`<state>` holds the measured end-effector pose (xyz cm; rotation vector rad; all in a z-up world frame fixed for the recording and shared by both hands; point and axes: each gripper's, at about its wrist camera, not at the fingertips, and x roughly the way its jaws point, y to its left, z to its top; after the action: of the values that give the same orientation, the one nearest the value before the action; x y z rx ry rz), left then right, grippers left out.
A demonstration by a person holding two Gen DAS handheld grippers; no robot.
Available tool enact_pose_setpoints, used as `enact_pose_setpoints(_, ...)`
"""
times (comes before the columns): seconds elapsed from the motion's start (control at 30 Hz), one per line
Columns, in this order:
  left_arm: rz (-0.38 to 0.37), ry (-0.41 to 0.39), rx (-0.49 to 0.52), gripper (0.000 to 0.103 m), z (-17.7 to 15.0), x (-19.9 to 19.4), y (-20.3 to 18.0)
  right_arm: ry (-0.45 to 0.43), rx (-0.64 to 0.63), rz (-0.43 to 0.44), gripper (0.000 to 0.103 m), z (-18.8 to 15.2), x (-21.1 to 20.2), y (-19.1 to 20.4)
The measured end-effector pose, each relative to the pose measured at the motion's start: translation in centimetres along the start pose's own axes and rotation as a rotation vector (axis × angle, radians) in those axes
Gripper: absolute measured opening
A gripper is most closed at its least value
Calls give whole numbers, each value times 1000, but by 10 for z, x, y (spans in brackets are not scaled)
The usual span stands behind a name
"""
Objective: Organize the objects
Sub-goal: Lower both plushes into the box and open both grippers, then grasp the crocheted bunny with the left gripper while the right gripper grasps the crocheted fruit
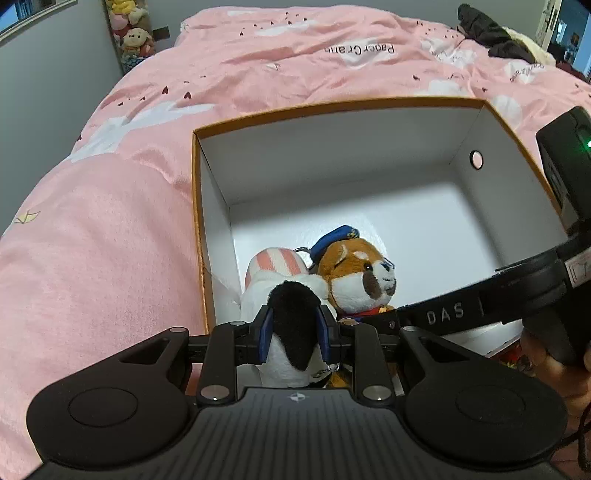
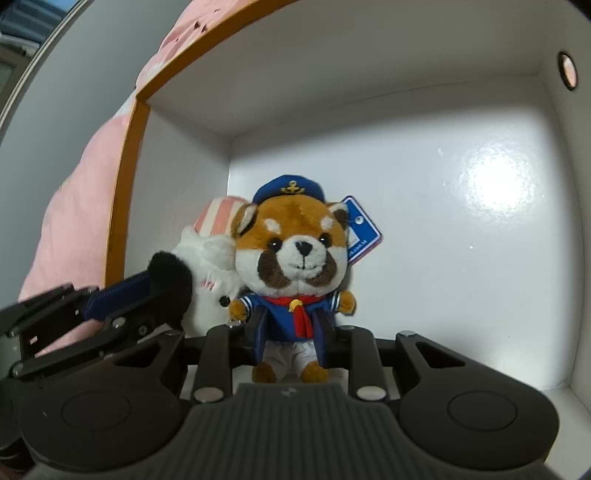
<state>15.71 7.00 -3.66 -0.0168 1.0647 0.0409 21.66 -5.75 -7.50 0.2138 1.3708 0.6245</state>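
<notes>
1. While tilting steeply down into the box (image 1: 195, 206), clamping with the left gripper (image 1: 294, 314) onto the black fluffy tuft (image 1: 295, 325) of the white plush (image 1: 258, 291): jaws pressed in from both sides, squeezing that tuft between the blue pads (image 1: 265, 332).
2. Over to the right gripper (image 2: 290, 328): jaws closed on the sailor red panda plush (image 2: 295, 251), pinching the blue jacket at the waist from both flanks.
3. Hard to call whether standing on the box floor or lifted just off it, with brown feet poking out below the jaws.
4. Both toys inside the box, tucked toward its near left corner and pressed side by side, touching.
5. White plush nearer the box's left wall, panda on the inner side, facing back toward the right wrist camera.
6. Spotting a pink-and-white striped cap (image 2: 218, 214) on the white plush, toward the box's far wall, and a blue tag (image 2: 364, 229) sticking out behind the panda's ear.
7. Catching a bright glare on the glossy white box floor to the panda's right, plus a round hole (image 1: 476, 159) high in the box's right wall.
8. Orange rim all round, white walls within.
9. Box resting on the bed, on a rumpled pink duvet (image 1: 110, 240) that spreads out past its left wall and far rim.
10. Well beyond the box's far right corner, a dark garment (image 1: 487, 33) heaped on the duvet.
11. Well beyond the far left corner, a stack of soft toys (image 1: 133, 37) against the grey wall.
</notes>
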Motion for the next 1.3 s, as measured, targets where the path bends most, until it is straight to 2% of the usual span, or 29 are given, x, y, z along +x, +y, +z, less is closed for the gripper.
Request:
enact_pose_setpoints(0.2, 5, -43, -2, 28, -5, -12, 0, -45, -54, -47, 28, -6, -11, 13)
enact_pose_setpoints(0.37, -32, -153, 14, 28, -17, -51, -7, -225, -141, -40, 29, -31, -60, 31)
enact_pose_setpoints(0.43, -74, -160, 7, 28, -24, -64, -7, -283, -175, -49, 30, -43, -79, 39)
enact_pose_setpoints(0.47, -91, -158, 1, 28, -27, -68, -7, -301, -190, -51, 35, -48, -87, 43)
enact_pose_setpoints(0.5, -105, -154, -8, 28, -31, -71, -7, -317, -203, -50, 40, -57, -95, 46)
enact_pose_setpoints(0.57, -121, -143, -22, 28, -41, -77, -7, -329, -217, -56, 43, -70, -103, 47)
enact_pose_setpoints(0.73, -190, -90, -61, 30, -66, -79, -7, -313, -219, -105, 48, -106, -109, 43)
enact_pose_setpoints(0.8, -211, -62, -80, 35, -77, -75, -9, -294, -212, -121, 53, -120, -112, 37)
enact_pose_setpoints(0.83, -216, -48, -90, 40, -82, -74, -10, -280, -200, -125, 54, -125, -111, 33)
enact_pose_setpoints(0.87, -223, -33, -97, 51, -87, -71, -12, -269, -187, -135, 55, -129, -109, 30)
enact_pose_setpoints(0.93, -234, -8, -110, 58, -95, -65, -15, -247, -169, -171, 55, -140, -109, 23)
enact_pose_setpoints(1.07, -231, 67, -174, 58, -109, -47, -17, -244, -171, -248, 56, -164, -111, 14)
enact_pose_setpoints(1.13, -238, 90, -206, 58, -113, -38, -16, -255, -177, -282, 61, -172, -115, 12)
enact_pose_setpoints(1.2, -251, 103, -229, 58, -115, -30, -17, -270, -171, -327, 62, -175, -117, 10)
enact_pose_setpoints(1.3, -249, 123, -249, 61, -117, -19, -17, -296, -152, -333, 60, -172, -122, 6)
